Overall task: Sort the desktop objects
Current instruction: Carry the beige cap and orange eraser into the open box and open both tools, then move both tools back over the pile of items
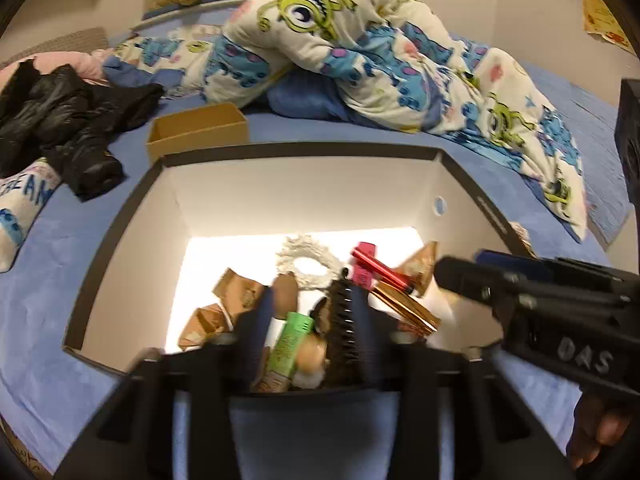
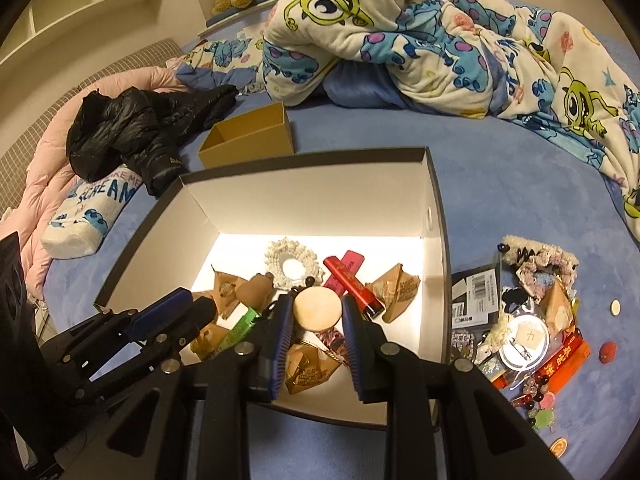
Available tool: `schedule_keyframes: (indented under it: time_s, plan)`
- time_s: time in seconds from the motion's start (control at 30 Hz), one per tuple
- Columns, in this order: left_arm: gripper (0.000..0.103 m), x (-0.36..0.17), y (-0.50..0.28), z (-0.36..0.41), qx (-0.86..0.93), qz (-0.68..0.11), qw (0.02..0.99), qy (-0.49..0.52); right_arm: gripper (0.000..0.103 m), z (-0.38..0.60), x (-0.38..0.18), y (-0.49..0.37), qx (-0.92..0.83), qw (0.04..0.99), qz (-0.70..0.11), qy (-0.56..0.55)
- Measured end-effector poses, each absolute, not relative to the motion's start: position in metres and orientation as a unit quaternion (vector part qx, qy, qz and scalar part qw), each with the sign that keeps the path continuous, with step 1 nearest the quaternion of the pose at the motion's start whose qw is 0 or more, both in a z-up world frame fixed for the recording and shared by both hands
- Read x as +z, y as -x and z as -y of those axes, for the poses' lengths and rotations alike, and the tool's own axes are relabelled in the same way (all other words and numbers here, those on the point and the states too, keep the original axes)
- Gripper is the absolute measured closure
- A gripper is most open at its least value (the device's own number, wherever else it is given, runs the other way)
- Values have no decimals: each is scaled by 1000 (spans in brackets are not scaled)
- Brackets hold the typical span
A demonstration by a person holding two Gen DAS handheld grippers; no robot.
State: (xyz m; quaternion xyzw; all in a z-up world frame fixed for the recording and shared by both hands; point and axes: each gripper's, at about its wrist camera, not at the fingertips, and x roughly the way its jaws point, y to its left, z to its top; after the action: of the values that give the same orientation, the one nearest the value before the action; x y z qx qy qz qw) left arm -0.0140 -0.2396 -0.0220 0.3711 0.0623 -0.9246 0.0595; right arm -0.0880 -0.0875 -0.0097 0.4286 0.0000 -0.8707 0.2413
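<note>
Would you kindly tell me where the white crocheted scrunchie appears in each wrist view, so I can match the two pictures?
Left wrist view: the white scrunchie lies on the floor of the big box, just above centre, left of the red tube.
Right wrist view: the scrunchie sits near the middle of the picture, toward the back of the box floor.
Shared landmark: the small brown cardboard box behind the big box.

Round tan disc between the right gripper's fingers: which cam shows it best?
Right wrist view. The round tan disc faces the lens, whole and sharp, between the right gripper fingers over the white-lined box. Left wrist view shows no clear disc; the right gripper enters from the side, blurred.
</note>
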Motion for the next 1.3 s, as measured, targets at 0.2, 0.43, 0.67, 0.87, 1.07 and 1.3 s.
schedule_keyframes:
  time_s: [0.2,0.43,0.67,0.87,1.07,1.3]
  plan:
    - [23,-20,11,236,-931,-50,57,-358,26,88,-9,86,-874,245,1,-419]
    - [15,-1,5,235,-938,-45,60,-338,25,77,4,86,-882,230,24,-410]
    - [10,14,5,217,-943,-46,43,-326,20,55,28,83,-895,218,44,-387]
    - [9,16,10,186,-943,-36,8,-330,19,35,39,85,-901,202,52,-380]
    - [9,16,15,141,-944,-20,-32,-328,19,-6,37,83,-905,175,67,-382]
    - [9,13,19,76,-941,-4,-87,-328,19,-90,28,76,-914,111,88,-381]
